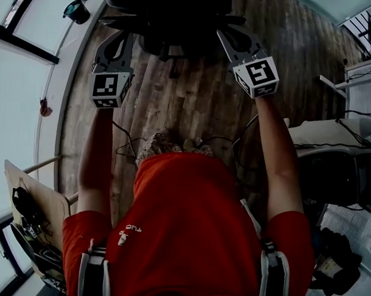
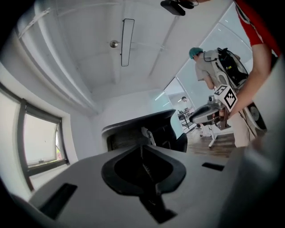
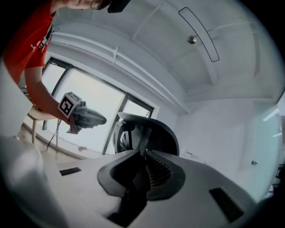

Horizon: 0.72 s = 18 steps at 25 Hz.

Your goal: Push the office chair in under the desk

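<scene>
The black office chair [image 1: 173, 18] stands at the top of the head view, its mesh back towards me. My left gripper [image 1: 131, 37] is held level at the chair's left side and my right gripper [image 1: 223, 35] at its right side. Both sets of tips are close to the backrest; I cannot tell whether they touch it. In the left gripper view the jaws [image 2: 141, 147] are shut with nothing between them, and the chair back [image 2: 142, 127] rises just beyond. The right gripper [image 3: 145, 152] is likewise shut and empty in front of the chair back [image 3: 153, 131].
Wooden floor [image 1: 193, 108] lies under me, with cables [image 1: 127, 145] near my feet. Windows [image 1: 23, 76] run along the left. A white desk [image 1: 333, 135] with cables stands at the right. Another person [image 2: 209, 67] stands in the background by a white table frame [image 2: 213, 133].
</scene>
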{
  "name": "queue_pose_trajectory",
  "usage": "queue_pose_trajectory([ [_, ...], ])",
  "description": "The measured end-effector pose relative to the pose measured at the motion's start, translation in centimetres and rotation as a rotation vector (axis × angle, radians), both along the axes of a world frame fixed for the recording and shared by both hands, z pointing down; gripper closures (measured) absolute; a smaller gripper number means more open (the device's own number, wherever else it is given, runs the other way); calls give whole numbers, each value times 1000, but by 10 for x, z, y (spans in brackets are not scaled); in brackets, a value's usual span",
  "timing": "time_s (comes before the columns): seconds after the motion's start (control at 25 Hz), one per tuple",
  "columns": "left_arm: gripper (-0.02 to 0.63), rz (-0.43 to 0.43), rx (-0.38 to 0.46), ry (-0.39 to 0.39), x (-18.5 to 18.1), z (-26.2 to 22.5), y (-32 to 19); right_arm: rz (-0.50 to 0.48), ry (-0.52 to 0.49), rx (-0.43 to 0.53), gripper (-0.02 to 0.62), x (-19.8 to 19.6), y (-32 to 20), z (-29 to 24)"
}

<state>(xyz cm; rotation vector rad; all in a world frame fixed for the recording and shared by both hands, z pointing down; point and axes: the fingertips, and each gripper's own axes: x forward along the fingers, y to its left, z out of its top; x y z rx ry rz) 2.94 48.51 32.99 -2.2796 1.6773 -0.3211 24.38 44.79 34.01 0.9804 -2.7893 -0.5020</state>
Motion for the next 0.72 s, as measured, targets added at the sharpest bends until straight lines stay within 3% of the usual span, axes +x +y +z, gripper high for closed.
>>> queue_pose_trajectory([
  [0.16,589,-47,-39,-118,-14,4,-9,-2,152,2,477,6,-12,10],
  [0.32,508,-34,-68,-228,-30,14,-27,2,315,21,411,8,-36,26],
  [0.48,432,-37,-121,-372,-52,30,-46,12,434,24,376,10,-59,36],
  [0.72,377,-39,-204,-649,-84,50,-80,8,635,8,350,13,-88,61],
])
